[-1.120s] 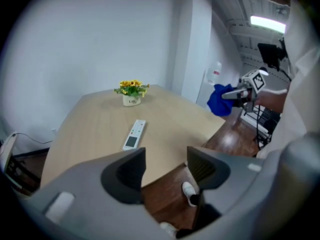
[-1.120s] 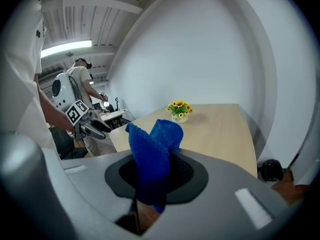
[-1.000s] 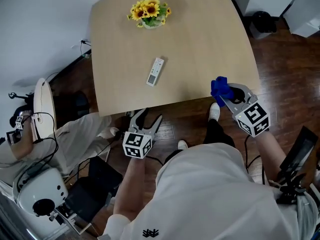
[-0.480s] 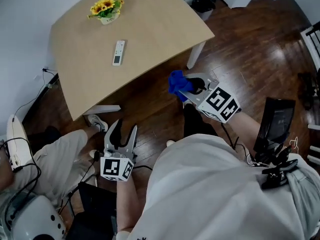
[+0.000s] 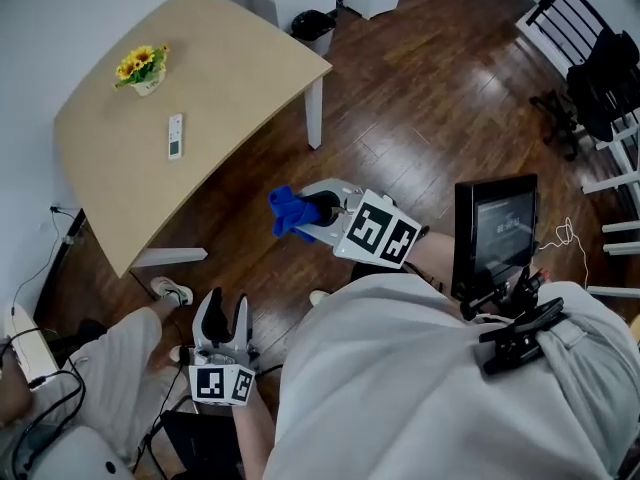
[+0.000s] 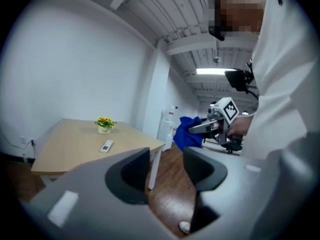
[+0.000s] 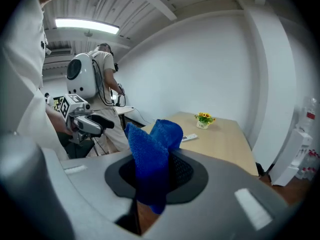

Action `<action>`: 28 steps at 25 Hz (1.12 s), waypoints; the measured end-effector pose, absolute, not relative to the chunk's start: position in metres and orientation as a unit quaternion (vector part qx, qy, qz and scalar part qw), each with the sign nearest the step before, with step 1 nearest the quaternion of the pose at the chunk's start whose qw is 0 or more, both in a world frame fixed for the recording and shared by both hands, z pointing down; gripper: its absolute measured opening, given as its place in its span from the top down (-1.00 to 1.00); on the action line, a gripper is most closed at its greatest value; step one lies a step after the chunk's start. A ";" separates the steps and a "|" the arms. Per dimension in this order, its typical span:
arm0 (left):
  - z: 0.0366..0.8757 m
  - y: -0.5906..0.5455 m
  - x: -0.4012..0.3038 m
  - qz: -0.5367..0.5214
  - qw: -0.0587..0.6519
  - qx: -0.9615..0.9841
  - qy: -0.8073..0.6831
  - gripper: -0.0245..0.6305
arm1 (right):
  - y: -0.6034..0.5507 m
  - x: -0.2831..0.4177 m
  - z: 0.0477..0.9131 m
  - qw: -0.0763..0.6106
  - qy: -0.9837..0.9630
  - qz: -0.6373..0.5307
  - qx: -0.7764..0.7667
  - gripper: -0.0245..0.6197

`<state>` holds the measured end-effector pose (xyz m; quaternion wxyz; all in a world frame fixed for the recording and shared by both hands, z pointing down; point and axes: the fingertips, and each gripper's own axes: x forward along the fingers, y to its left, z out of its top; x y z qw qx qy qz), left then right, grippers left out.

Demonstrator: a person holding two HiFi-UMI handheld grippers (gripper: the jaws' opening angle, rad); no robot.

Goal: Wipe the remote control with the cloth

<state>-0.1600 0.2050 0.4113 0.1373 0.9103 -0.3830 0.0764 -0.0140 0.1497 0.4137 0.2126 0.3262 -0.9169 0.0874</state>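
The white remote control (image 5: pixel 175 135) lies on the light wooden table (image 5: pixel 230 78), far off at the upper left, and it also shows in the left gripper view (image 6: pixel 106 146) and the right gripper view (image 7: pixel 188 137). My right gripper (image 5: pixel 312 214) is shut on a blue cloth (image 5: pixel 288 211) and hangs over the wooden floor, well away from the table. The cloth (image 7: pixel 154 151) bunches up between its jaws. My left gripper (image 5: pixel 222 306) is low at the left over the floor. Its jaws have just been closing; a narrow gap remains (image 6: pixel 166 156) with nothing in it.
A small pot of yellow flowers (image 5: pixel 140 66) stands on the table beyond the remote. A black bin (image 5: pixel 313 28) sits by the table's far corner. A dark chair (image 5: pixel 590 68) is at the upper right. Another person (image 5: pixel 110 363) sits at the lower left.
The table has slid to the upper left of the head view. Both grippers have moved away from it over the floor, the right one with the cloth. The left jaws have narrowed.
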 end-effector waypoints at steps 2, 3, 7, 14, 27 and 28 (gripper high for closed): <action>0.403 0.212 -0.154 0.069 0.135 0.908 -0.391 0.22 | 0.161 -0.009 0.403 0.206 -0.919 0.081 0.327 0.68; 0.401 0.211 -0.150 0.068 0.135 0.907 -0.394 0.22 | 0.162 -0.007 0.399 0.204 -0.919 0.078 0.327 0.68; 0.405 0.176 -0.135 0.067 0.137 0.912 -0.381 0.24 | 0.138 -0.001 0.405 0.207 -0.918 0.075 0.330 0.68; 0.391 0.200 -0.079 0.091 0.124 0.917 -0.368 0.24 | 0.166 0.042 0.385 0.194 -0.919 0.074 0.335 0.68; 0.388 0.216 -0.025 0.123 0.126 0.919 -0.354 0.25 | 0.181 0.089 0.372 0.191 -0.921 0.063 0.335 0.68; 0.388 0.216 -0.024 0.123 0.125 0.919 -0.353 0.25 | 0.181 0.089 0.372 0.191 -0.921 0.062 0.334 0.68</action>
